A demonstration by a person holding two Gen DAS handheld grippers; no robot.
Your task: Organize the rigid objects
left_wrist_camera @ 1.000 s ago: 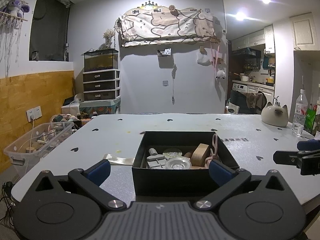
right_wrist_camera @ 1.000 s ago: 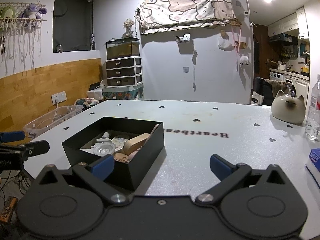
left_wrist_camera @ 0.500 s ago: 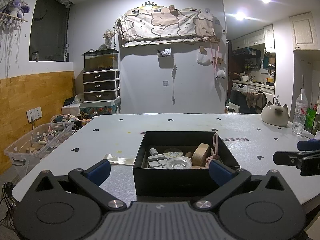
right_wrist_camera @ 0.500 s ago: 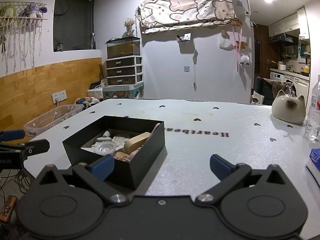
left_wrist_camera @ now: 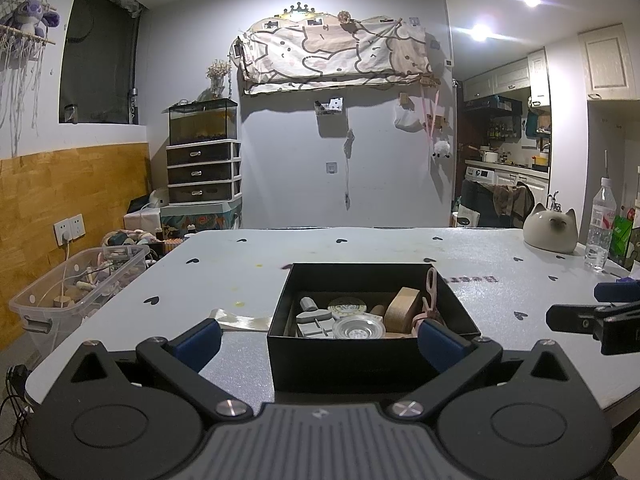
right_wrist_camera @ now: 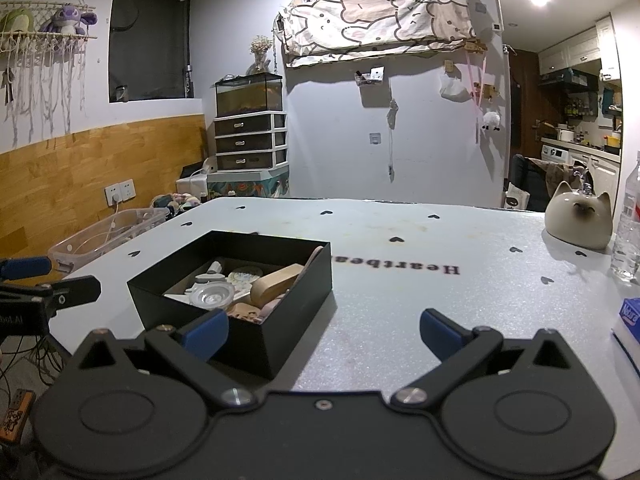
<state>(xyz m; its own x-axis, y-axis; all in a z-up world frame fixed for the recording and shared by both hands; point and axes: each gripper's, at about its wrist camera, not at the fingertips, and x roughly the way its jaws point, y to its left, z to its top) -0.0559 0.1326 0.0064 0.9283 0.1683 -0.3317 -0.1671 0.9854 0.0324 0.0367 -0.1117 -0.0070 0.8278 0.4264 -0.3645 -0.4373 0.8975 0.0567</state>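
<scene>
Black box (left_wrist_camera: 352, 356) near the table's (left_wrist_camera: 360, 248) front edge, crammed with a wooden block (left_wrist_camera: 404, 307), pink scissors (left_wrist_camera: 430, 296), clear lid (left_wrist_camera: 358, 327). Left gripper (left_wrist_camera: 318, 338) straddling its front wall, jaws wide, empty. Right gripper (right_wrist_camera: 324, 332) alongside, spread wide, holding nothing.

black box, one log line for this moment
left tongs: open, empty | right tongs: open, empty | black box: on table, items inside

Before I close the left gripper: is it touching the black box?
Cannot tell. In the left wrist view, the left gripper's fingers straddle the black box, overlapping its corner.
</scene>
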